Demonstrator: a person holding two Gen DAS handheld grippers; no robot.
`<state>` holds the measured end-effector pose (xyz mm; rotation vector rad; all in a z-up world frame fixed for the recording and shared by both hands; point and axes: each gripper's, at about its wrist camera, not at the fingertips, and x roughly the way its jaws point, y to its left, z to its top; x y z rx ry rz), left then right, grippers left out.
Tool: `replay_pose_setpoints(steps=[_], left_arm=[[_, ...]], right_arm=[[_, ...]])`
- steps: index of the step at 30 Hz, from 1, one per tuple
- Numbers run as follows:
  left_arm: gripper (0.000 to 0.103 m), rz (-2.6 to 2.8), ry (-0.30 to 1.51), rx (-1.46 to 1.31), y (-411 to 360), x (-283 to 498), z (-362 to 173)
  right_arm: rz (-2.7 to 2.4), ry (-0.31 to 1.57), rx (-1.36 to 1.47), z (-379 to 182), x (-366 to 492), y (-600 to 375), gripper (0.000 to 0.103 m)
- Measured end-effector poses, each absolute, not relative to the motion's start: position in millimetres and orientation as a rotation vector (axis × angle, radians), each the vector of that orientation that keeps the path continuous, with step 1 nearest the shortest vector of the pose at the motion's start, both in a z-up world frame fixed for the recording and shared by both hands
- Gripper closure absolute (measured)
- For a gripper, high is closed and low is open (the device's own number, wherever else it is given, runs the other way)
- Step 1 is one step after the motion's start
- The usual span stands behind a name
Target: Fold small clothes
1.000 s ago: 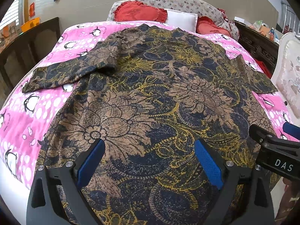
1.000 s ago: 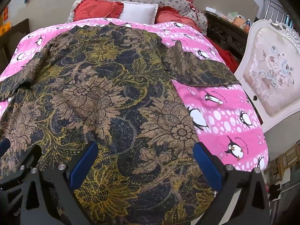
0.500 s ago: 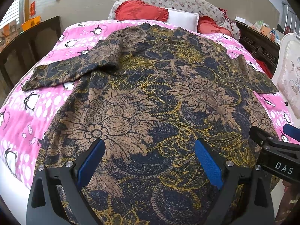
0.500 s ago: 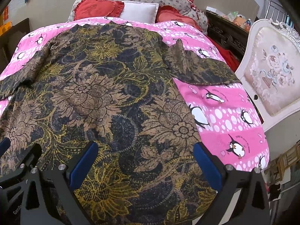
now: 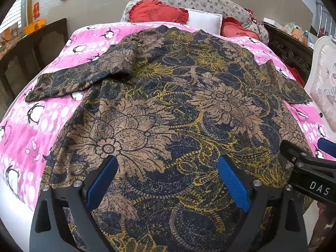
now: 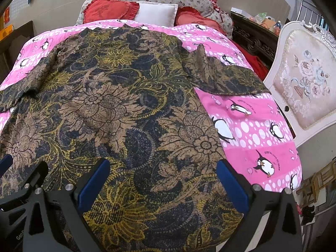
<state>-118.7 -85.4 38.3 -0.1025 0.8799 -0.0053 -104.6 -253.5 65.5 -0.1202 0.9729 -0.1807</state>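
Spread flat across a bed with a pink penguin quilt (image 5: 25, 130): a dark shirt (image 5: 168, 105) printed with brown and yellow flowers, collar toward the pillows, hem toward the cameras. One sleeve (image 5: 79, 79) stretched out over the quilt on the left, the other sleeve (image 6: 226, 77) lying out to the right. Above the hem, side by side, the left gripper (image 5: 168, 180) and the right gripper (image 6: 161, 187), each with blue-padded fingers (image 5: 101, 181) spread wide and nothing between them. Hard to tell whether either touches the cloth. At the head of the bed, two red heart cushions (image 6: 109, 9) on either side of a white pillow (image 6: 155, 14), a flowered bolster behind. Just beside the bed on the right, a cream chair (image 6: 304, 67) with a floral back.
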Motion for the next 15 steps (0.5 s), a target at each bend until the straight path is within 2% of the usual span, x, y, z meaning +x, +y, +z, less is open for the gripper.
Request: replay_pose_setpoints(steps=[15], left_arm=[[0.023,-0.005,0.874,-0.101,-85.0,-119.7,41.5]], right_arm=[[-0.179,0.966,-0.118,68.3,-107.8,-254.0,0.000]])
